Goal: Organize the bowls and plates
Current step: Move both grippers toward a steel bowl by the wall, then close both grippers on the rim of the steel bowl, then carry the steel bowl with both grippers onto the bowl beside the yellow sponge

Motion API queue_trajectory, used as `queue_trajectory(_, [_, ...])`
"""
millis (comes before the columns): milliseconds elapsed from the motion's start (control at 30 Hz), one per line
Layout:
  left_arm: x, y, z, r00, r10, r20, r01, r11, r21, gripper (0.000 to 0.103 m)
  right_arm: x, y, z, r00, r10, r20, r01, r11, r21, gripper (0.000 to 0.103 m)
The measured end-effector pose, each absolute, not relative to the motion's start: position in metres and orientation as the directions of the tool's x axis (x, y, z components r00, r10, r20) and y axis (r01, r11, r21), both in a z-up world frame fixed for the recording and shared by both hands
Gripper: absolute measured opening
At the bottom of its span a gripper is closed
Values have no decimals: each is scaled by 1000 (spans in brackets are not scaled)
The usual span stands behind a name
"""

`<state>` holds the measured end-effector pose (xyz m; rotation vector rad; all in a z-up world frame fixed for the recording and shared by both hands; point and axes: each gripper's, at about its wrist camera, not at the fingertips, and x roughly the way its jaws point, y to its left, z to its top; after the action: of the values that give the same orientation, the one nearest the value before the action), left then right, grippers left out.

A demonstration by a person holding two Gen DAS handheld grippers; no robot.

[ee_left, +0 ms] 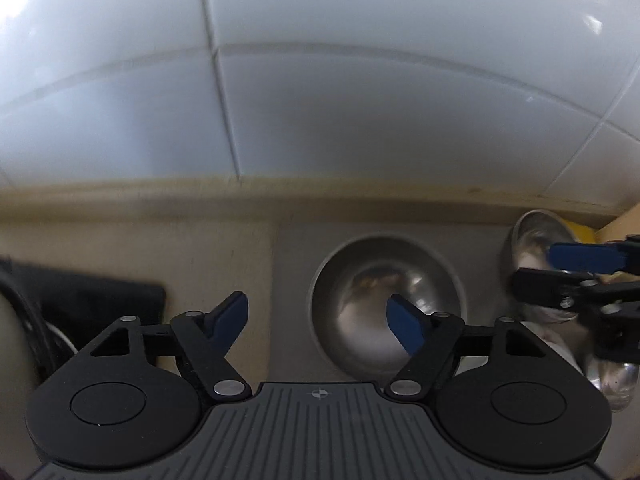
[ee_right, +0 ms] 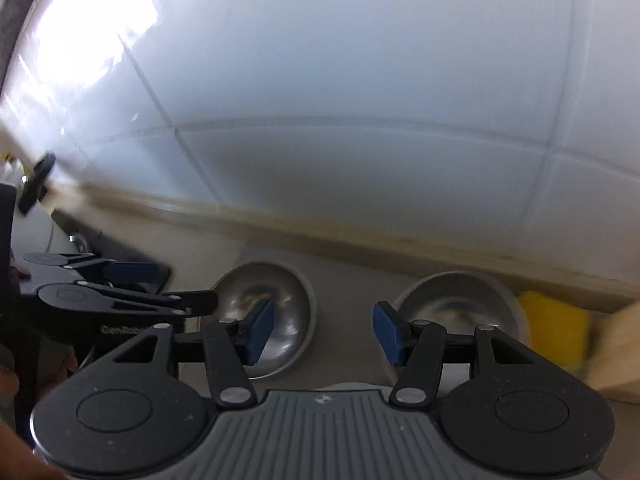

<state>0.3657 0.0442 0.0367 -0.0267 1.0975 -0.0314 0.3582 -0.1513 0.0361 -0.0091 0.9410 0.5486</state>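
Two steel bowls sit side by side on a grey mat (ee_right: 344,280) by the tiled wall. In the left wrist view the left bowl (ee_left: 360,280) lies just ahead of my left gripper (ee_left: 320,320). That gripper is open. One blue pad hangs over the bowl's hollow, the other outside its left rim, and neither touches it. The right bowl (ee_left: 532,236) shows at the edge behind my right gripper (ee_left: 576,276). In the right wrist view my right gripper (ee_right: 324,330) is open over the gap between the left bowl (ee_right: 284,300) and the right bowl (ee_right: 460,304), holding nothing. My left gripper (ee_right: 160,284) reaches in from the left.
A yellow sponge-like block (ee_right: 556,328) and a pale wooden piece (ee_right: 616,348) stand right of the bowls. A black tray (ee_left: 100,296) with a pale round dish (ee_left: 12,340) lies to the left. Another shiny steel piece (ee_left: 612,384) is at the lower right. The white tiled wall (ee_left: 320,100) rises close behind.
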Motion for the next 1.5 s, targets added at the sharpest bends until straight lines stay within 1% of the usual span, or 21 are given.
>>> queue_trajectory(233, [373,48,13,413,-39,-910,-8,999,-46,70,388,-119,-5,364,459,-811,-435,853,287,36])
queue_trajectory(400, [377,51,3,392,-36,-919,-18,999,-47,69,401,-110,-17,322,495,-807,-436,834,338,35])
queue_trajectory(500, [376,49,0,383,-41,-923,-18,998,-52,60,404,-107,-25,307,477,-824,-420,844,332,26])
queue_trajectory(533, [376,48,-1,376,-41,-926,-12,999,-49,58,405,-108,-28,304,465,-831,-418,849,322,21])
queue_trajectory(567, [376,46,-2,372,-37,-928,-6,999,-42,58,406,-108,-31,295,457,-839,-413,853,319,18])
queue_trajectory(600, [376,45,-4,369,-34,-929,-4,999,-38,57,406,-110,-33,282,455,-845,-408,854,324,17])
queue_trajectory(700, [375,39,-9,356,-43,-933,7,999,-43,51,406,-112,-40,263,442,-858,-390,862,325,7])
queue_trajectory(733, [374,37,-11,351,-39,-936,11,999,-38,50,406,-112,-42,262,431,-864,-389,866,314,1])
queue_trajectory(767, [373,36,-13,347,-31,-938,12,1000,-28,49,406,-111,-44,261,418,-870,-390,870,301,0])
queue_trajectory(833, [372,35,-14,350,-29,-936,12,1000,-26,47,405,-111,-47,262,410,-874,-394,872,290,0])
queue_trajectory(900, [373,34,-13,346,-28,-938,13,1000,-25,42,405,-109,-47,259,411,-874,-396,870,292,0])
queue_trajectory(933, [372,32,-12,346,-25,-938,15,1000,-21,35,404,-109,-46,259,411,-874,-402,869,289,0])
queue_trajectory(967, [371,30,-10,347,-17,-938,19,1000,-11,34,403,-108,-46,258,410,-875,-406,868,287,0])
queue_trajectory(1033, [368,27,-9,352,0,-936,25,1000,9,33,401,-107,-45,259,410,-875,-409,867,285,0])
queue_trajectory(1233, [364,30,0,367,6,-930,16,1000,13,33,398,-108,-39,265,433,-861,-418,857,302,0])
queue_trajectory(1500, [357,18,49,458,15,-889,47,998,41,34,390,-130,5,324,474,-819,-427,845,320,0])
